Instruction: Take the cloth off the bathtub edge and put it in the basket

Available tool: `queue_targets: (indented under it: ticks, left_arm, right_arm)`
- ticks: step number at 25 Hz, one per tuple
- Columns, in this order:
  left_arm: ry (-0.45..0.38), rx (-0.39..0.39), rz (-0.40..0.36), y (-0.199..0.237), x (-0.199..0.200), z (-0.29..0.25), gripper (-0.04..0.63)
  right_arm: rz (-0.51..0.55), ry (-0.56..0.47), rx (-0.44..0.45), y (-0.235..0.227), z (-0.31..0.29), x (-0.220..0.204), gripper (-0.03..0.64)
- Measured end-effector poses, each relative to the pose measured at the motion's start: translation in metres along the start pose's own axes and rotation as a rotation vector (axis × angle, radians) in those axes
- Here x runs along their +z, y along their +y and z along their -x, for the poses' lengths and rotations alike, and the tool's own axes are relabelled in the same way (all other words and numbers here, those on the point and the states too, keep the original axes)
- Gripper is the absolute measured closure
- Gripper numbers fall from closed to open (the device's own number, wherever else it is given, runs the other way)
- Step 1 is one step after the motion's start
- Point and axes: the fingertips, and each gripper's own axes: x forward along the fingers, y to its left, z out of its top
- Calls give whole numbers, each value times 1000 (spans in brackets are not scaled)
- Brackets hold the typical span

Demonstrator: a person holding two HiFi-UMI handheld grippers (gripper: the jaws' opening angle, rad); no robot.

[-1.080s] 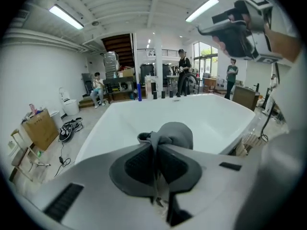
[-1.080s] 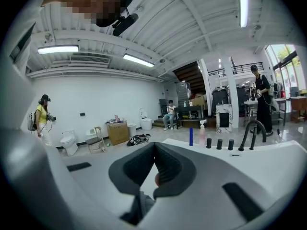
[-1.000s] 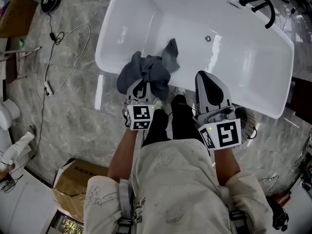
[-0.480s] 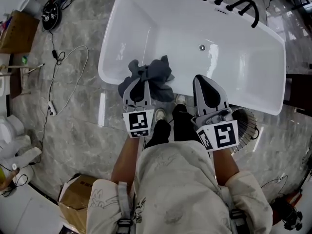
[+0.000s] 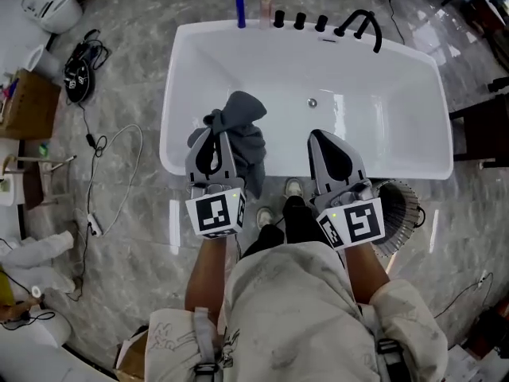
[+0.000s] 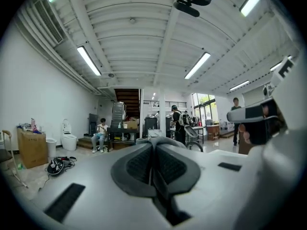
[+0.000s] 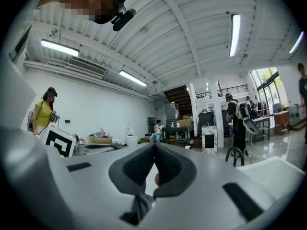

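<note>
A dark grey cloth (image 5: 245,130) hangs bunched over the near left rim of the white bathtub (image 5: 170,142), lifted clear of the edge. My left gripper (image 5: 211,136) is shut on the cloth at its near side. In the left gripper view the left gripper (image 6: 154,145) points level into the room with its pads together and a fold of grey fabric at the tips. My right gripper (image 5: 323,138) is shut and holds nothing, and hovers over the tub's near rim to the right. A round slatted basket (image 5: 402,203) stands on the floor, half hidden behind my right hand.
A black faucet (image 5: 359,19) and bottles (image 5: 241,11) line the tub's far rim. A white cable (image 5: 107,153) and a black coil (image 5: 79,70) lie on the marble floor at left, beside a cardboard box (image 5: 24,106). The person's feet (image 5: 293,188) stand against the tub.
Both grippers have risen, the left one more. The cloth has come up off the tub edge with the left gripper and now hangs from it.
</note>
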Motion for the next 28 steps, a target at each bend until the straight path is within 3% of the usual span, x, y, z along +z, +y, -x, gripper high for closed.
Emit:
queue_targets:
  ticks: [9,15,28]
  left_arm:
    - [-117,-74,15,-23,63,-5,581]
    - [-192,-153,26,-44,104,-9,581]
    - [-217,-385,69,-138,127,-27,581]
  right_arm:
    - [40,-107,-104,-21,25,48,629]
    - [80,-162,-219,-38,53,76,629]
    - [130,-205,-507,-100,138,111,629]
